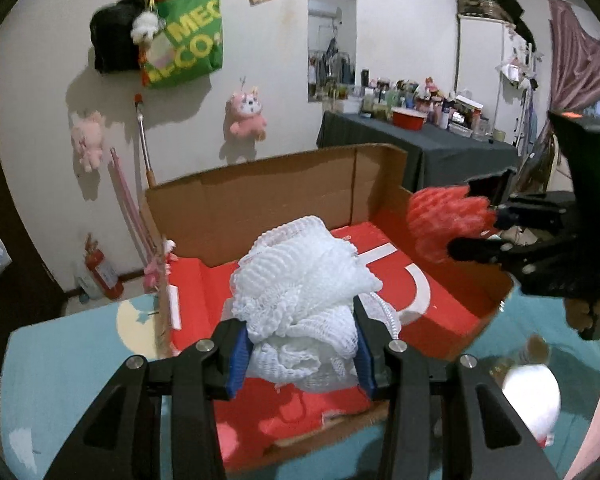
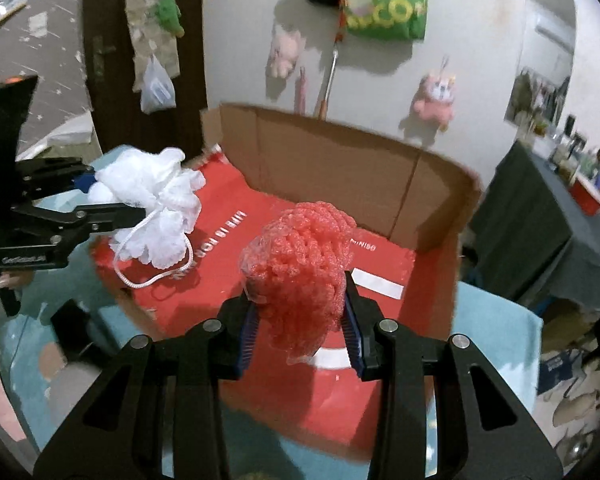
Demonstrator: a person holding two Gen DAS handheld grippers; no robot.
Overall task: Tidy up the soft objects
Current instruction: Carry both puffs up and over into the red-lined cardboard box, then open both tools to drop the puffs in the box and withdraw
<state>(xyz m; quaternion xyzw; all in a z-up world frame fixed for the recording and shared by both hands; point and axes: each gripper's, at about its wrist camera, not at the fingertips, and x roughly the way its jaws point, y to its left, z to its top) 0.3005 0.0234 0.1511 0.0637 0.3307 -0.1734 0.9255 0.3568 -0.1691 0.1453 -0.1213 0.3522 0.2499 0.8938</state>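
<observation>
- White pouf (image 1: pixel 304 292): light, springy mesh that compresses readily; best taken through its bunched core, as a hold on outer ruffles would likely slip.
- Left gripper (image 1: pixel 302 354): jaws closed on the white pouf, held above the near edge of the box (image 1: pixel 260 196); its cord (image 2: pixel 152 276) hangs free.
- Red pouf (image 2: pixel 300 264): equally soft and light.
- Right gripper (image 2: pixel 300 336): jaws clamped on the red pouf's lower half, over the box's red floor.
</observation>
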